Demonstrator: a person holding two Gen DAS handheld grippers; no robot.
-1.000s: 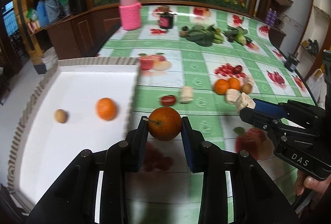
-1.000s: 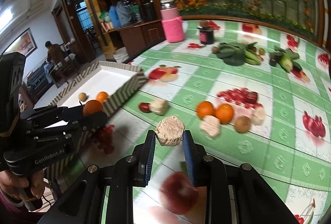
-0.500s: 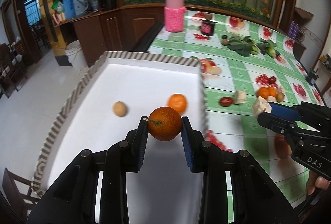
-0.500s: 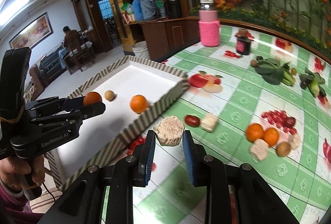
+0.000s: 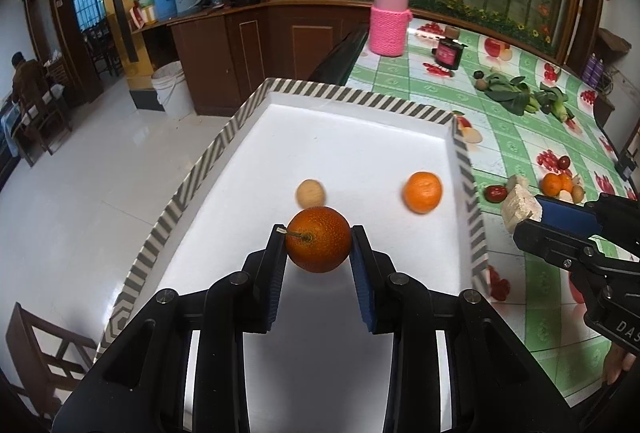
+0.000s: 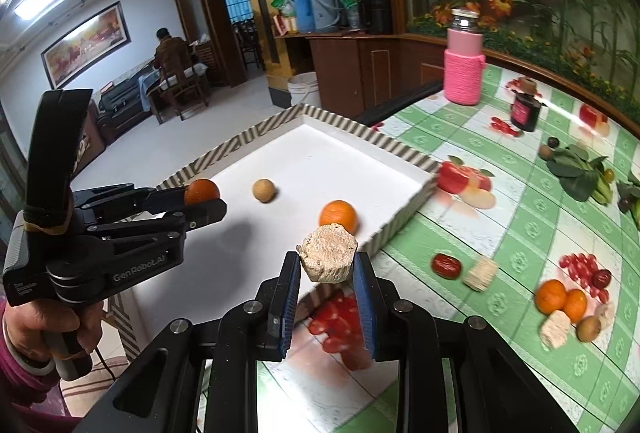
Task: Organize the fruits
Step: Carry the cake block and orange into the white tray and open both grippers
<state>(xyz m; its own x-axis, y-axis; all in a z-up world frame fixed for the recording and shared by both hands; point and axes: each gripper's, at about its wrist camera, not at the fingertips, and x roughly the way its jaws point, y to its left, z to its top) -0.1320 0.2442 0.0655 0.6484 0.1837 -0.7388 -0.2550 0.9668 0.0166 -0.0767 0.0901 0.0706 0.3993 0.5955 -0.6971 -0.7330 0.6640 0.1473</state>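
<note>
Tray (image 5: 462,149) white, rim grey-and-white striped; tablecloth (image 6: 532,201) green check, fruit prints; bottle sleeve (image 5: 389,30) pink, seemingly knitted.

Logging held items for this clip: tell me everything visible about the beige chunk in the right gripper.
The beige chunk is a rough, crumbly, porous-looking block with a flat, roughly hexagonal top and ragged sides, pale tan throughout. What it is cannot be told. It is clamped between the blue pads of the right gripper, held in the air above the near corner of the striped tray, touching nothing else. In the left wrist view it shows at the tray's right side.
</note>
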